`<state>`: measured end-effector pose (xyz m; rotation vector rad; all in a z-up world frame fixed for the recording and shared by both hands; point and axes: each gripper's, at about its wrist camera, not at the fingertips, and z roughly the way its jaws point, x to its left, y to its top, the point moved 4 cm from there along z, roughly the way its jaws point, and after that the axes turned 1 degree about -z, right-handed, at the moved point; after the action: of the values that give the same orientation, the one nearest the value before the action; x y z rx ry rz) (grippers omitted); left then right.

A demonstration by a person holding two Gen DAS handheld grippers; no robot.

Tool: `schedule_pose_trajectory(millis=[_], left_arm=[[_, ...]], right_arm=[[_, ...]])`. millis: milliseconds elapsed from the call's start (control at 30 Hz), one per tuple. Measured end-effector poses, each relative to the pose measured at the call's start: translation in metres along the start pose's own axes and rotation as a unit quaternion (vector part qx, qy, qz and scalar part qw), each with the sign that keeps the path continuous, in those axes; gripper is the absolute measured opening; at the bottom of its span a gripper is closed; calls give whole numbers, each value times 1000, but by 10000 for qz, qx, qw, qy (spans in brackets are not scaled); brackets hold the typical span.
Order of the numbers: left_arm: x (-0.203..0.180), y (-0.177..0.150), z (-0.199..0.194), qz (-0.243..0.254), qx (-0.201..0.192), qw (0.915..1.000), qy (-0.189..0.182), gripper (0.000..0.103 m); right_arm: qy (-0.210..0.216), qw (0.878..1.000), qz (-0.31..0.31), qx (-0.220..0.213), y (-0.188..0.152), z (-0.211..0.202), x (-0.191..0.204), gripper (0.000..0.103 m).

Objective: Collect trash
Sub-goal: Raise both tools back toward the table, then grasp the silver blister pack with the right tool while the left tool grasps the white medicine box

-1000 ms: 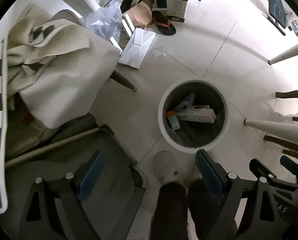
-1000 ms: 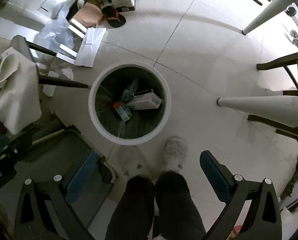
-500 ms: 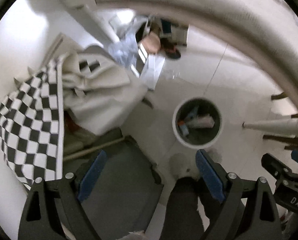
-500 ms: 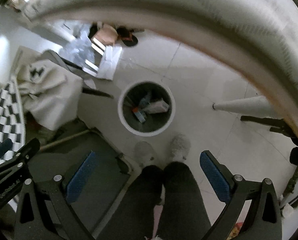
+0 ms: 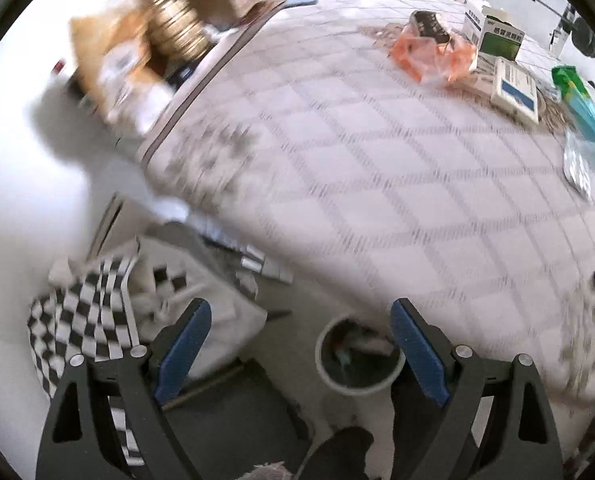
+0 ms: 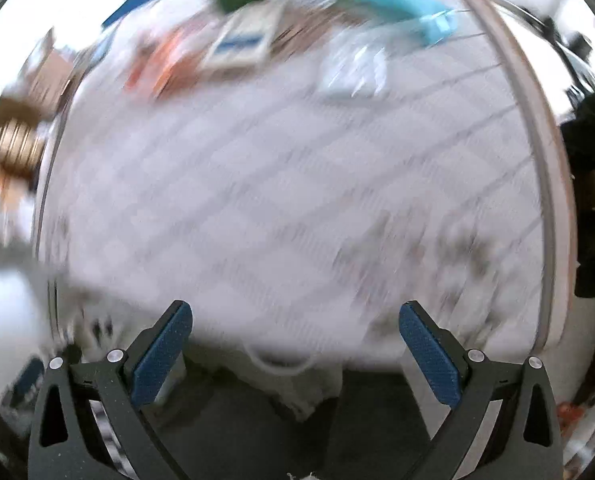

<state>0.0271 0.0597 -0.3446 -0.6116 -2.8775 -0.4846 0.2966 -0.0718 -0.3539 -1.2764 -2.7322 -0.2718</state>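
Orange wrapper [image 5: 433, 56], medicine boxes [image 5: 497, 36], teal-green packet [image 5: 583, 110] strewn on checked tablecloth [image 5: 357, 168]; white bin [image 5: 357, 354] below, part-filled

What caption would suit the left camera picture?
Open left gripper above the bin, facing a checked table strewn with wrappers and boxes.

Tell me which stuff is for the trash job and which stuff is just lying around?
For the job:
orange wrapper
green box
white and blue box
teal packet
trash bin
left gripper, open
right gripper, open

Just lying around:
checkered cloth
cardboard boxes
tablecloth
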Motion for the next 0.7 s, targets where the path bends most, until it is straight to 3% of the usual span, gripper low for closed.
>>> schedule_pose_trajectory(millis=[133, 233, 333, 433, 533, 567, 633, 700], left_arm=[[-27, 50, 29, -72, 313, 9995, 37, 92], [-48, 81, 55, -53, 606, 9981, 81, 92], [-65, 96, 73, 42, 798, 9967, 101, 92], [-72, 102, 87, 133, 963, 9952, 135, 92], [-76, 104, 91, 132, 1081, 9939, 158, 92], [-79, 106, 90, 126, 1118, 9935, 147, 92], [-89, 110, 81, 199, 1074, 9940, 88, 92], [-105, 119, 72, 374, 958, 9947, -32, 92]], right_arm=[[-229, 9989, 406, -50, 94, 25, -27, 103], [-285, 9979, 573, 3, 138, 48, -38, 103], [-217, 9971, 701, 181, 176, 72, -43, 95], [-352, 9976, 508, 301, 193, 86, -37, 92], [-867, 9957, 54, 312, 195, 92, -22, 86], [-869, 9960, -53, 183, 194, 90, -17, 83], [-866, 9959, -244, 92, 193, 85, -10, 68], [-771, 9962, -340, 198, 187, 85, -5, 67]])
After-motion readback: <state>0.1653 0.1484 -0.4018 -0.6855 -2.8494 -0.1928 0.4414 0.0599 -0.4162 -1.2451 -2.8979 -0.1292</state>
